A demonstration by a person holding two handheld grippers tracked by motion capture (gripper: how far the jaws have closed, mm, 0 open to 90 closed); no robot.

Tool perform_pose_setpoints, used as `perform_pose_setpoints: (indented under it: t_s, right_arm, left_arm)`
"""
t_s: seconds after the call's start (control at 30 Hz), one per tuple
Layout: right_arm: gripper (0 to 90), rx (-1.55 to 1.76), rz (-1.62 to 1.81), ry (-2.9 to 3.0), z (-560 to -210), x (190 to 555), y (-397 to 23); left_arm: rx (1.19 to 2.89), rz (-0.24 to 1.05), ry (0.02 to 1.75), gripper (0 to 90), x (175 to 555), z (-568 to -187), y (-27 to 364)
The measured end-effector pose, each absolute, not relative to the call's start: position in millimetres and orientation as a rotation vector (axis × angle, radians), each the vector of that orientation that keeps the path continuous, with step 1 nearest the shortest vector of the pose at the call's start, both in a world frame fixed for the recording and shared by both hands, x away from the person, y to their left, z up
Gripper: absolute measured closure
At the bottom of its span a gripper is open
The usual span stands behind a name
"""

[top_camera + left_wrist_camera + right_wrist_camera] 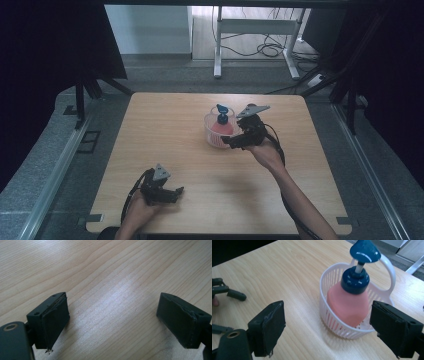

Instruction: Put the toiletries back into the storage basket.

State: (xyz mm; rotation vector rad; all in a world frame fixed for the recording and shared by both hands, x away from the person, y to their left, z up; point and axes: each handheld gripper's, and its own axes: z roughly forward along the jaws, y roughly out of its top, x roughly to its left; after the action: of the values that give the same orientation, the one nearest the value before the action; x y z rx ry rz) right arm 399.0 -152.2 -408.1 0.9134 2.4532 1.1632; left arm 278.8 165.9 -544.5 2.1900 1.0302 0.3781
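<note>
Our right gripper (327, 327) hovers, jaws apart, beside the basket (329, 285) holding a pink bottle (345, 305). Our left gripper (112, 320) sits near the table (175, 140), jaws apart and empty.

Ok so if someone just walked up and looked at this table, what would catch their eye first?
Most likely the pink pump bottle with its dark blue pump top, standing in a white slatted basket toward the far middle of the wooden table. Next, the right hand-held gripper just beside that basket, jaws open and gripping nothing. The left hand-held gripper sits open near the table's near edge, over bare wood.
</note>
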Motion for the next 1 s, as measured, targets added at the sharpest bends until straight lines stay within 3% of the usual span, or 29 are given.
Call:
perform_pose_setpoints:
  t_s: [0.57, 1.0]
  right_arm:
    - [10.5, 0.902, 1.160, 2.453, -411.5, 380.5, -169.2]
    - [2.2, 0.907, 1.140, 2.456, -424.1, 364.7, -188.5]
  left_arm:
    - [2.188, 0.380, 1.031, 10.2, 278.9, -544.6, 165.8]
    - [2.190, 0.379, 1.032, 10.2, 278.7, -544.4, 165.8]
